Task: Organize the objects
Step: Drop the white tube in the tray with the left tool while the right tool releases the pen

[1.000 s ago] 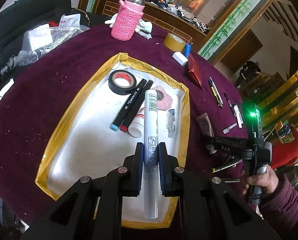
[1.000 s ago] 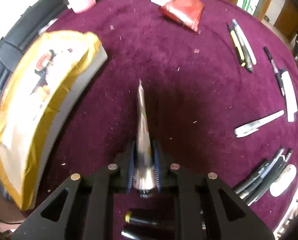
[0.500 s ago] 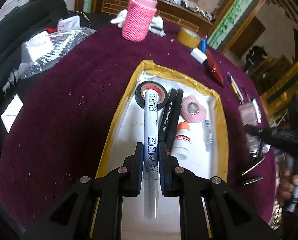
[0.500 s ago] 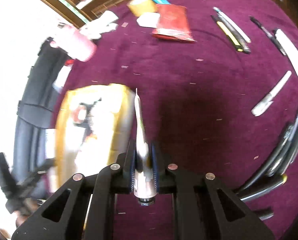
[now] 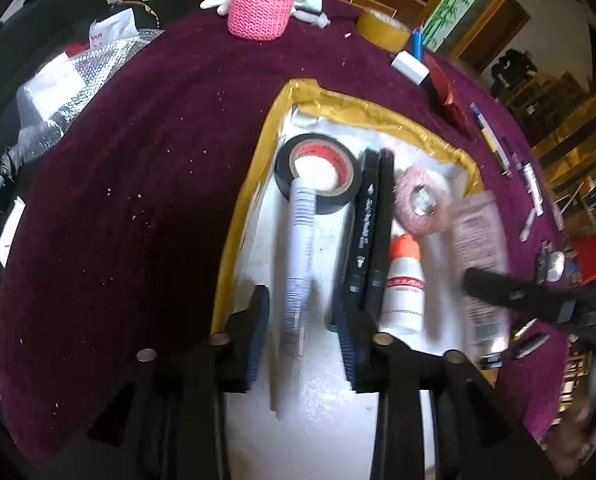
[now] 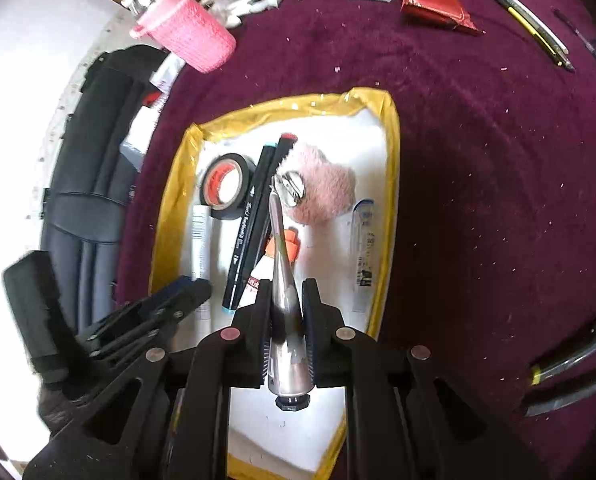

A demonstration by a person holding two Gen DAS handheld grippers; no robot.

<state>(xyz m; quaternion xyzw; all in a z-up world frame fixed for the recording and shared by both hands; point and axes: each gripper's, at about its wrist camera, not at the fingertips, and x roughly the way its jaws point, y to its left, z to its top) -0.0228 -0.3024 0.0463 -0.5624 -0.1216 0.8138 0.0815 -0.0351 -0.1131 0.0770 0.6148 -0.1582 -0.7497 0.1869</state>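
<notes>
Left hand-held gripper (image 5: 301,322) jaws apart around white marker (image 5: 300,256) in tray (image 5: 234,240); right hand-held gripper (image 6: 285,312) clamped on silver tube (image 6: 284,280).

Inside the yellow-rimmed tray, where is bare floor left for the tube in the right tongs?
Bare floor lies at the tray's near end, below the white bottle. The far half is crowded: tape roll, black markers, pink puff. The right tongs hold the tube over it.

The left gripper (image 5: 300,320) hangs over the near left part of the tray with its jaws spread wide and touching nothing, while the right gripper (image 6: 285,320), reaching in over the tray's near edge, has its jaws closed tight on a silver tube (image 6: 284,300).
</notes>
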